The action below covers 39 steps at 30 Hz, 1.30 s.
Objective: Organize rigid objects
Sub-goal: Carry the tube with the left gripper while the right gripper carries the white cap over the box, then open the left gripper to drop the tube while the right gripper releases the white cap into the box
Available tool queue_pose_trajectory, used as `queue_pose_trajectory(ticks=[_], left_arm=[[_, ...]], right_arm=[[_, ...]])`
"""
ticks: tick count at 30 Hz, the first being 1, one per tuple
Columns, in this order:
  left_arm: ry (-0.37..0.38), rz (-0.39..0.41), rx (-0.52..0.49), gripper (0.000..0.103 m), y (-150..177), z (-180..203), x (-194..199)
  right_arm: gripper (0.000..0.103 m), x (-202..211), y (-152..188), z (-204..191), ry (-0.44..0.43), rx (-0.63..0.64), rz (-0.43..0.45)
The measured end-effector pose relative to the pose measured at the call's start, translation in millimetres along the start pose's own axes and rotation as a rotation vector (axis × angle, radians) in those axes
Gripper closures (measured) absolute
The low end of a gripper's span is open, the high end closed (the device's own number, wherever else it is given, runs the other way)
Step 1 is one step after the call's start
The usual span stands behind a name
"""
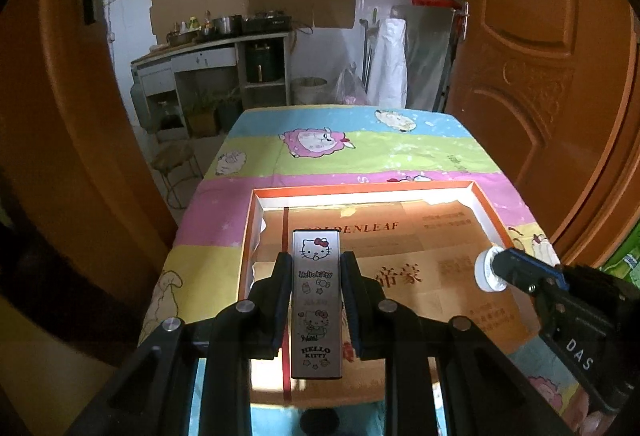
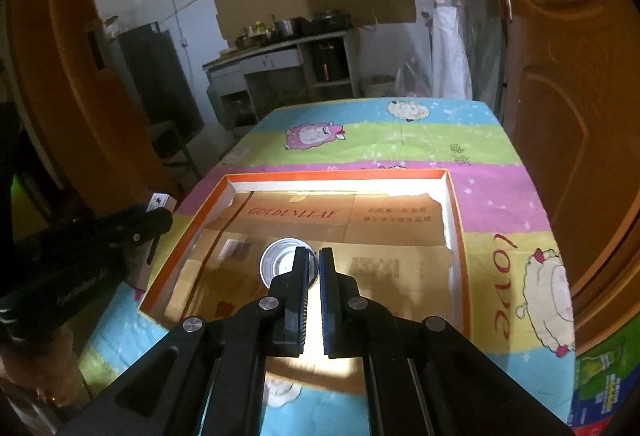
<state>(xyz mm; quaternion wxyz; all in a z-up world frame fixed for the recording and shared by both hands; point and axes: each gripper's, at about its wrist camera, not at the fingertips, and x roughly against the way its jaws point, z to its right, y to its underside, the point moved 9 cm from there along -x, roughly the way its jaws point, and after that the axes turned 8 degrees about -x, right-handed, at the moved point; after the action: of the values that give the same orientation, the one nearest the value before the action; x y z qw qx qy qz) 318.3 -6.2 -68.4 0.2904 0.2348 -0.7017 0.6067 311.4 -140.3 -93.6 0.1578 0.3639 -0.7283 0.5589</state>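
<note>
While both loads hang over the tray, lower first: left gripper fingers clamp the Hello Kitty case; right gripper fingers pinch the white cap rim. Release flat, apart.

- A flat silver case, long and rectangular, printed with Hello Kitty drawings and lettering down its face. It sits lengthwise between the pads of the left hand-held gripper, its far end jutting past the fingertips, above the near left part of the tray.
- A small round white object, perhaps a spool or lid, pinched at the tip of the right hand-held gripper; from the right wrist view it shows a shiny circular face, half hidden by the left finger.
- A shallow orange-rimmed tray with white inner walls, lined with printed brown cardboard, lying flat on the striped sheep-print bench cloth.
</note>
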Motion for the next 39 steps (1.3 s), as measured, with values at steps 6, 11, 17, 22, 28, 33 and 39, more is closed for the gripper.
queue_pose_trajectory(ticks=[6, 11, 17, 22, 28, 33, 39], left_arm=[[0.057, -0.066, -0.015, 0.078, 1.2, 1.6, -33.4], [0.07, -0.106, -0.04, 0.078, 0.7, 8.5, -59.4], [0.123, -0.147, -0.069, 0.078, 4.2, 22.8, -80.1], [0.157, -0.177, -0.069, 0.078, 8.4, 27.7, -93.2], [0.185, -0.214, -0.063, 0.078, 14.4, 30.0, -105.9], [0.191, -0.23, -0.067, 0.078, 18.7, 31.7, -111.5], [0.204, -0.235, -0.079, 0.078, 21.0, 32.1, -116.1]], right_arm=[[0.098, -27.2, -11.6, 6.2, 0.017, 0.012, -0.02], [0.098, -49.8, -15.7, 12.0, 0.024, 0.008, -0.052], [0.098, -76.8, -13.4, 24.3, 0.032, -0.028, -0.112], [0.098, -87.8, -8.1, 31.5, 0.04, -0.045, -0.149], [0.098, -99.7, 0.7, 38.3, 0.06, -0.054, -0.197], [0.097, -104.3, 5.5, 38.8, 0.07, -0.05, -0.219], [0.094, -105.1, 7.8, 39.1, 0.07, -0.046, -0.225]])
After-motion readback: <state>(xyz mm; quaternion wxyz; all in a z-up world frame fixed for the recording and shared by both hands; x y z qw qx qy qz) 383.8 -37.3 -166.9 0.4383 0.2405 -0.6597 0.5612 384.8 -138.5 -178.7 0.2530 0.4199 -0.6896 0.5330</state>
